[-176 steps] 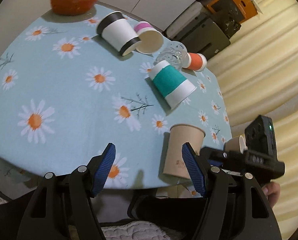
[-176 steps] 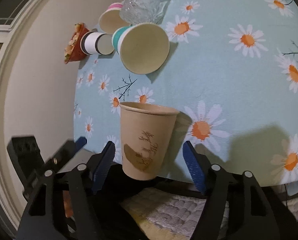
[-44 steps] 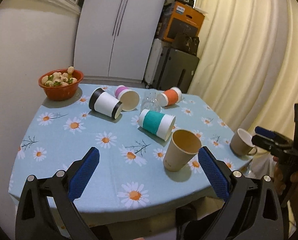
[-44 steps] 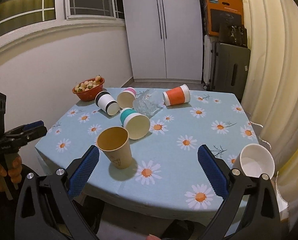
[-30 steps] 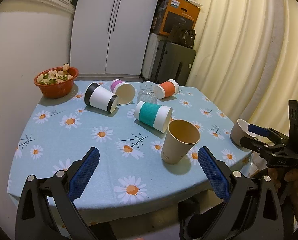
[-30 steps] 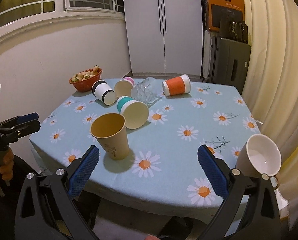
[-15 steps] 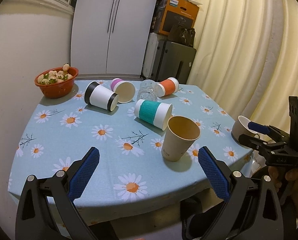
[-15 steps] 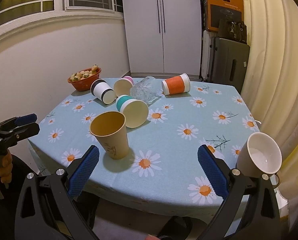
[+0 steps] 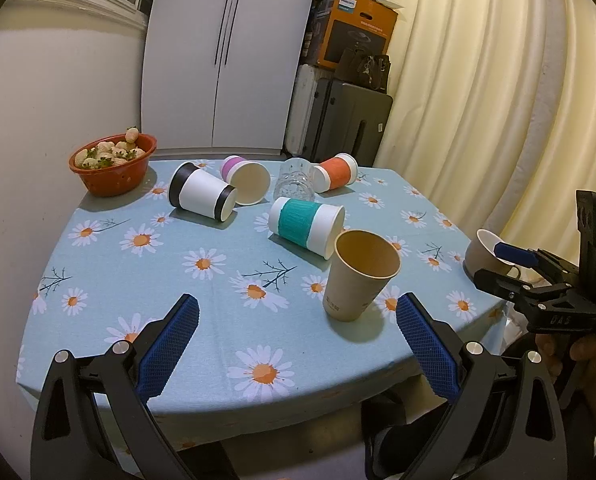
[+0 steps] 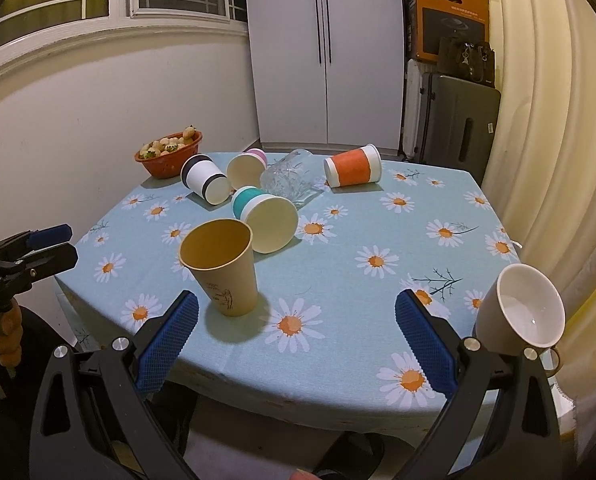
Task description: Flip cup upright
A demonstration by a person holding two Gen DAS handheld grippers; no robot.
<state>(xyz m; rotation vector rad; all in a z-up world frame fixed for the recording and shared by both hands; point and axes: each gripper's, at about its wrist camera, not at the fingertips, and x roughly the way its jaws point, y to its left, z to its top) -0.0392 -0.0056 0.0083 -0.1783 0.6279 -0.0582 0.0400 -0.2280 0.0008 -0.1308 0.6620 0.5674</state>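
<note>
A brown paper cup (image 9: pixel 360 276) (image 10: pixel 223 266) stands upright near the table's front edge. A teal-banded cup (image 9: pixel 307 226) (image 10: pixel 265 218), a black-banded cup (image 9: pixel 201 196) (image 10: pixel 205 178), a pink cup (image 9: pixel 246 179) (image 10: pixel 247 170), an orange cup (image 9: pixel 336 172) (image 10: pixel 353 171) and a clear glass (image 9: pixel 297 185) (image 10: pixel 288 178) lie on their sides. My left gripper (image 9: pixel 296 350) is open and empty, back from the table's front edge. My right gripper (image 10: pixel 296 350) is open and empty, also back from the edge.
A red bowl of fruit (image 9: pixel 113 162) (image 10: pixel 169 153) stands at the table's back left. A white mug (image 10: pixel 518 314) (image 9: pixel 484 254) sits tilted at the table's right edge. The flowered tablecloth (image 9: pixel 226 280) covers the table. Curtains, a cupboard and boxes stand behind.
Both grippers have drawn back from the upright brown cup and stayed open. In the last second the views shift only slightly.
</note>
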